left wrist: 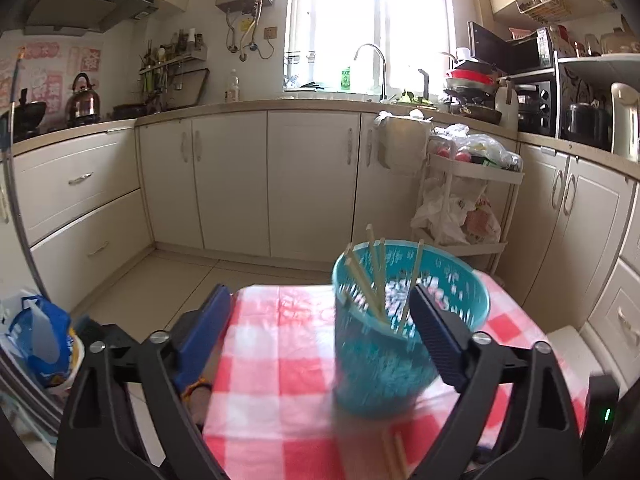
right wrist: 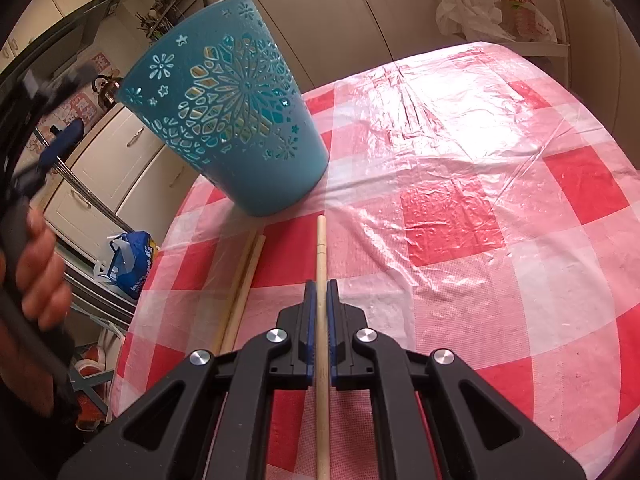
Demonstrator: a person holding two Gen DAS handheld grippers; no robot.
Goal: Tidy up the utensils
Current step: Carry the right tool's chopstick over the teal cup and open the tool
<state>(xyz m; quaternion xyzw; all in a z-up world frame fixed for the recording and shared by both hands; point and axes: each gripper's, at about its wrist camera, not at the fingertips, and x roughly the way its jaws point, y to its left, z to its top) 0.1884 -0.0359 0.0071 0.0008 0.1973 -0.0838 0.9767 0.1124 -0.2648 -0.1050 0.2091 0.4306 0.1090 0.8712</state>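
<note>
- A teal basket [right wrist: 236, 120] with cut-out flower patterns is seen standing on a table covered by a red-and-white checked cloth [right wrist: 460, 216] under clear plastic; in the right wrist view it stands near the table's far left edge.
- Several pale wooden chopsticks [left wrist: 370, 280] are seen standing upright inside the basket [left wrist: 384, 364], leaning against its rim, in the left wrist view.
- A single chopstick [right wrist: 321, 256] is clamped between the closed fingers of the right gripper [right wrist: 321, 292]; it runs straight forward along the fingers, and its far tip lies just short of the basket's base.
- Two more chopsticks [right wrist: 242, 280] are seen lying side by side on the cloth, just left of the held one and near the basket's base.
- The left gripper [left wrist: 320, 312] is spread wide and nothing is held in it; the basket stands between its fingers, closer to the right-hand finger [left wrist: 436, 340], and whether that finger touches the rim cannot be told because of blur.
- A hand [right wrist: 36, 268] wrapped around the left gripper's handle is seen at the left edge of the right wrist view.
- Beyond the table, cream kitchen cabinets [left wrist: 232, 184], a sink tap [left wrist: 372, 64] under a bright window, a kettle [left wrist: 83, 98] on the stove and a white trolley [left wrist: 468, 184] loaded with bags are seen.
- A blue plastic bag [left wrist: 40, 340] is seen low at the left, beside the table.
</note>
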